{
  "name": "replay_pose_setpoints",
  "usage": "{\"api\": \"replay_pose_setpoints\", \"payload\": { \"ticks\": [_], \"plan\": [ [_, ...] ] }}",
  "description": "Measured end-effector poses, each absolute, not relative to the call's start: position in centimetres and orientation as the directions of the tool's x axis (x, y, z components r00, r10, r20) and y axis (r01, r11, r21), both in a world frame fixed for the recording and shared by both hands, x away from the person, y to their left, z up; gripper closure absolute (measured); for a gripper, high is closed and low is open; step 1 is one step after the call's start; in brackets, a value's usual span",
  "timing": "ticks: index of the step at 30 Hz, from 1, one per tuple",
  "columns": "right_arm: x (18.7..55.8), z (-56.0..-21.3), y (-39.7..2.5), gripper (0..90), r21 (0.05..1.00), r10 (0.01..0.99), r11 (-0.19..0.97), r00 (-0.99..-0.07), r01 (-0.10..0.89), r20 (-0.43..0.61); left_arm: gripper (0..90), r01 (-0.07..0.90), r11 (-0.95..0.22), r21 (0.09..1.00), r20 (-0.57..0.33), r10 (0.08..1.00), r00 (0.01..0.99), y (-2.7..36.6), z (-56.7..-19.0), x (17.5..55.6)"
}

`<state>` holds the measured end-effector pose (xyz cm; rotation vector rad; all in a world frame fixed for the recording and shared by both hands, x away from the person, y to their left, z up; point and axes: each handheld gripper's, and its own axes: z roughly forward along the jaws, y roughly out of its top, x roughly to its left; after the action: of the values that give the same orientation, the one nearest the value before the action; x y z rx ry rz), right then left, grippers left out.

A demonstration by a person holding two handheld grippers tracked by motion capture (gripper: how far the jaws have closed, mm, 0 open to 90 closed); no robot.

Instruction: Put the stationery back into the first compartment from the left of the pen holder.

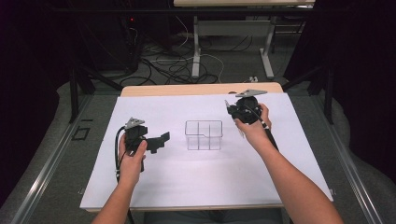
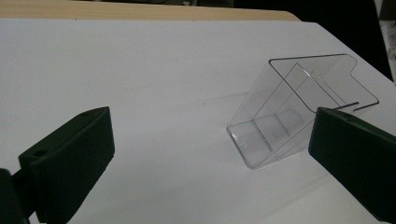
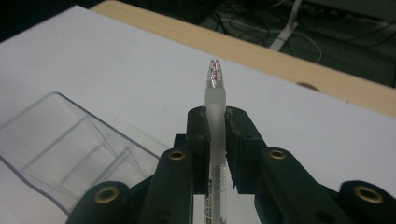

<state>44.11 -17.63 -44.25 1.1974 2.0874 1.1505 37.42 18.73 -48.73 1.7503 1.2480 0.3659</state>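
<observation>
Your right claw (image 3: 215, 140) is clamped on one pen (image 3: 215, 100), held above the bench (image 1: 154, 196) just right of the single clear plastic organizer (image 1: 203, 135) at its middle. The pen looks light, stiff and slick; you grip it along the barrel below the frosted section. Your left claw (image 1: 156, 142) hangs spread wide, empty, left of the organizer, which seems light and easily nudged.

A clear divided holder (image 1: 203, 135) stands on the white sheet (image 1: 187, 177) between the two grippers. The left gripper (image 1: 161, 140), jaws apart, points at it from just beside. The right gripper (image 1: 229, 108) sits near its far corner, gripping a pen (image 1: 241, 131).
</observation>
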Motion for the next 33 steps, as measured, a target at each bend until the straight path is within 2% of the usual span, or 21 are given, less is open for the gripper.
{"api": "replay_pose_setpoints", "payload": {
  "ticks": [13,33],
  "plan": [
    [42.6,-40.6,-13.4,80.0,0.909,0.812,0.258,-0.583,0.328,-0.021,0.4,0.567,-0.052,0.822,-0.249,0.863,0.439,19.0,-48.8,37.4],
    [42.5,-39.5,-7.9,80.0,0.923,0.764,0.276,-0.644,0.269,-0.041,0.3,0.567,-0.050,0.822,-0.247,0.867,0.434,19.4,-48.7,37.4]
  ]
}}
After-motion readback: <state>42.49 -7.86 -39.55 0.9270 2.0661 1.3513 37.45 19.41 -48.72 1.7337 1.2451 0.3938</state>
